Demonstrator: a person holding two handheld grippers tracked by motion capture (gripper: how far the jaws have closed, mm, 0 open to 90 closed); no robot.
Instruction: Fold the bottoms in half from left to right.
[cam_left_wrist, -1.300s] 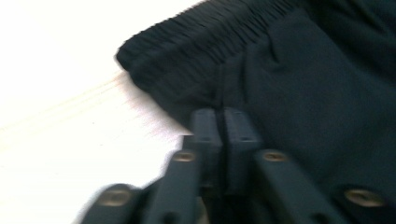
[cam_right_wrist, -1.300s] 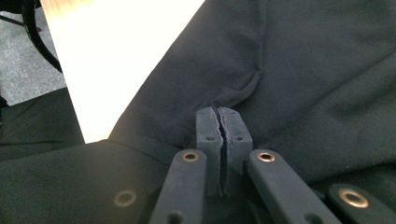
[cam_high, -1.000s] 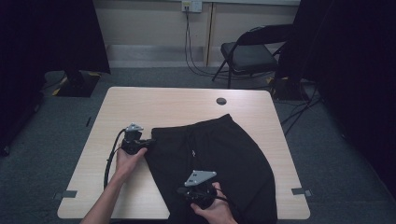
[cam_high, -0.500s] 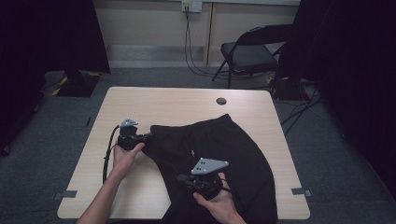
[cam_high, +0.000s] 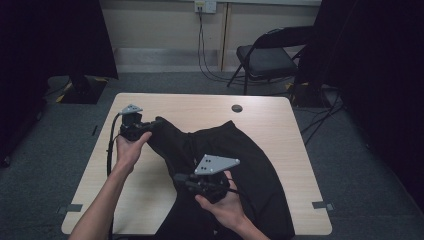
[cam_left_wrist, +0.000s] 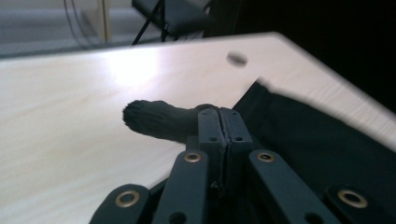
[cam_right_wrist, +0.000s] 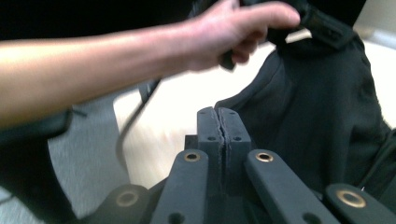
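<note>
A person at a pale wooden desk (cam_high: 150, 200) lifts a black garment (cam_high: 250, 165) by two points with a pair of tools. The left hand-held gripper (cam_high: 150, 125), at about ten o'clock from the desk's centre, has its jaws pressed fully together on a corner of the cloth; in the left gripper view a dark nub of fabric (cam_left_wrist: 154, 119) pokes out to the left of the shut jaws, above the bare wood. The right hand-held gripper (cam_high: 181, 179), at about six o'clock and topped by its grey three-cornered plate, is likewise clamped tight, with no gap between its pads (cam_right_wrist: 223, 140); it appears to pinch a thin fold at the garment's near edge, though black cloth against black jaws makes the bite itself hard to make out. The rest of the garment sprawls over the desk's right half from centre towards five o'clock, its near end spilling over the front edge. A small dark grommet (cam_high: 237, 108) sits at twelve o'clock, clear of the work, and a folding chair (cam_high: 270, 55) stands beyond the desk.

The step appears to be raising the cloth to open it out or fold it. Doing it well likely means keeping both pinches firm, lifting the two hands level and together, and drawing them apart just enough to tauten the held edge, so the hanging bulk neither slips free nor drags off the front.
</note>
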